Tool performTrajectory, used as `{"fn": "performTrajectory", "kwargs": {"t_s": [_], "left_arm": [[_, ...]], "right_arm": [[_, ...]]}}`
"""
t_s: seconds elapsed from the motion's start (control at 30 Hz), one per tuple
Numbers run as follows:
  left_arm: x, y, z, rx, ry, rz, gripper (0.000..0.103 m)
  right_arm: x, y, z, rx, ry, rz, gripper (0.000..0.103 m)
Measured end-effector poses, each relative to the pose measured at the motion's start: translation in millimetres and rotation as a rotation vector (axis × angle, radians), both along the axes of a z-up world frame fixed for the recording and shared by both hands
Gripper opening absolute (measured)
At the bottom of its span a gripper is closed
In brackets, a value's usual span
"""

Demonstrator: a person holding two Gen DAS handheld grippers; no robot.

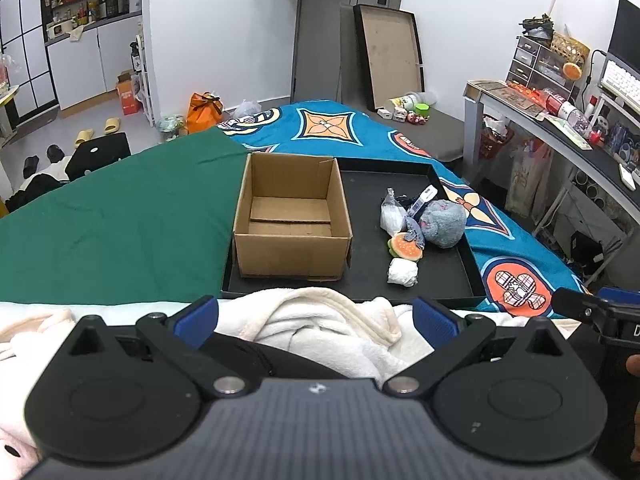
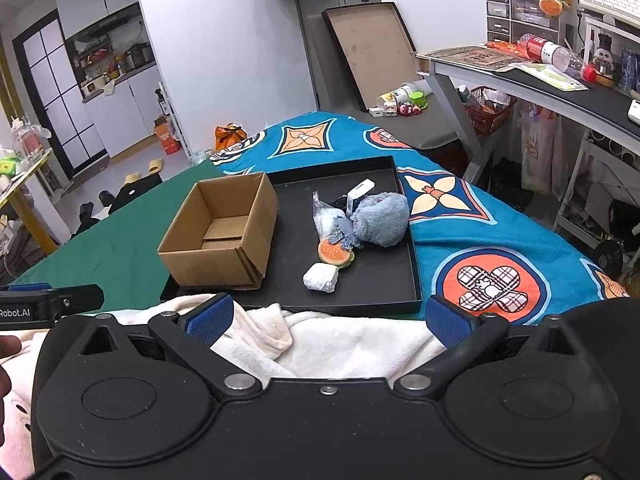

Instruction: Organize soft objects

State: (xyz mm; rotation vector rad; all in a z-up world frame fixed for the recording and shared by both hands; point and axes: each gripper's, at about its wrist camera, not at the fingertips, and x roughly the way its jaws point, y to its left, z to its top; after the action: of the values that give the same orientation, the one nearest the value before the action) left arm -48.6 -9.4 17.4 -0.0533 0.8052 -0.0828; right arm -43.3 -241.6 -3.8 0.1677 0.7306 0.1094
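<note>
A black tray (image 1: pixel 448 280) (image 2: pixel 384 300) lies on the bed. In it stands an empty cardboard box (image 1: pixel 290 216) (image 2: pixel 218 230) on the left. Right of the box sit a grey-blue plush (image 1: pixel 444 220) (image 2: pixel 382 216), an orange burger-like toy (image 1: pixel 406 247) (image 2: pixel 333 253), a white wad (image 1: pixel 402 272) (image 2: pixel 320 277), a clear bag (image 1: pixel 392 212) (image 2: pixel 326 216) and a small white carton (image 2: pixel 360 194). My left gripper (image 1: pixel 316 320) and right gripper (image 2: pixel 328 320) both hover open over a cream fleece blanket (image 1: pixel 320 316) (image 2: pixel 340 340), short of the tray, with nothing held.
The bed carries a green sheet (image 1: pixel 120 216) on the left and a blue patterned cover (image 2: pixel 480 216) on the right. A desk (image 2: pixel 520 76) with clutter stands at the right. A large tray lid (image 1: pixel 390 52) leans on the far wall. Slippers and bags lie on the floor at the left.
</note>
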Motion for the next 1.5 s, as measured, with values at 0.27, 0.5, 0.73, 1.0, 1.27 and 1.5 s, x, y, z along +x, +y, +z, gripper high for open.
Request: {"fn": "performTrajectory", "kwargs": {"t_s": [0.27,0.5,0.73,1.0,1.27,1.5], "left_arm": [[2,2,6,0.002,-0.016,-0.002,0.102],[8,5,11,0.003,-0.024,0.000,0.102],[19,6,12,0.014,-0.020,0.000,0.102],[43,10,8,0.012,-0.014,0.020,0.102],[70,17,-6,0.022,0.030,0.060,0.102],[96,20,-19,0.023,0.074,0.075,0.100]], "right_arm": [[3,3,3,0.010,-0.004,0.009,0.103],[10,7,6,0.013,-0.006,0.016,0.103],[21,5,4,0.027,0.003,0.011,0.103],[41,3,2,0.050,-0.015,0.026,0.103],[70,0,-12,0.055,0.023,0.024,0.103],[97,-8,-25,0.076,0.058,0.021,0.096]]}}
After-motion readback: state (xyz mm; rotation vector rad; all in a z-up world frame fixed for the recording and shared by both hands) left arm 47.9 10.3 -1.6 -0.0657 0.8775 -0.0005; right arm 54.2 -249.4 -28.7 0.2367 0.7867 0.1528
